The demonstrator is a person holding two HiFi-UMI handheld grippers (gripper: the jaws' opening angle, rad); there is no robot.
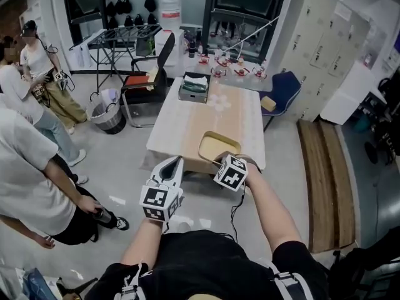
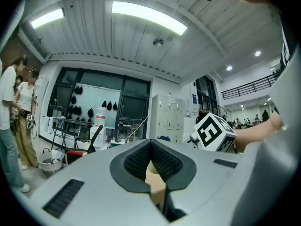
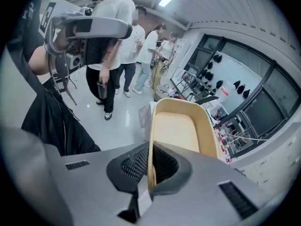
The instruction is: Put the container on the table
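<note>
In the head view a shallow beige container (image 1: pixel 219 146) hangs in front of me, above the near end of a long table (image 1: pixel 181 127) with a pale cloth. My right gripper (image 1: pixel 220 161) is shut on the container's near rim. In the right gripper view the thin rim runs between the jaws of the right gripper (image 3: pixel 149 173), and the container (image 3: pixel 176 131) stretches away from them. My left gripper (image 1: pixel 176 164) is beside it on the left, pointing level, with its jaws together and apart from the container. In the left gripper view a tan patch shows low between the jaws of the left gripper (image 2: pixel 151 147).
Several people (image 1: pixel 28 161) stand on the left by a waste bin (image 1: pixel 107 114) and a chair (image 1: pixel 147 80). On the table lie a grey box (image 1: pixel 195 87) and tea ware (image 1: pixel 226 67) at the far end. A blue chair (image 1: pixel 281 89) and a wooden bench (image 1: pixel 325 180) are on the right.
</note>
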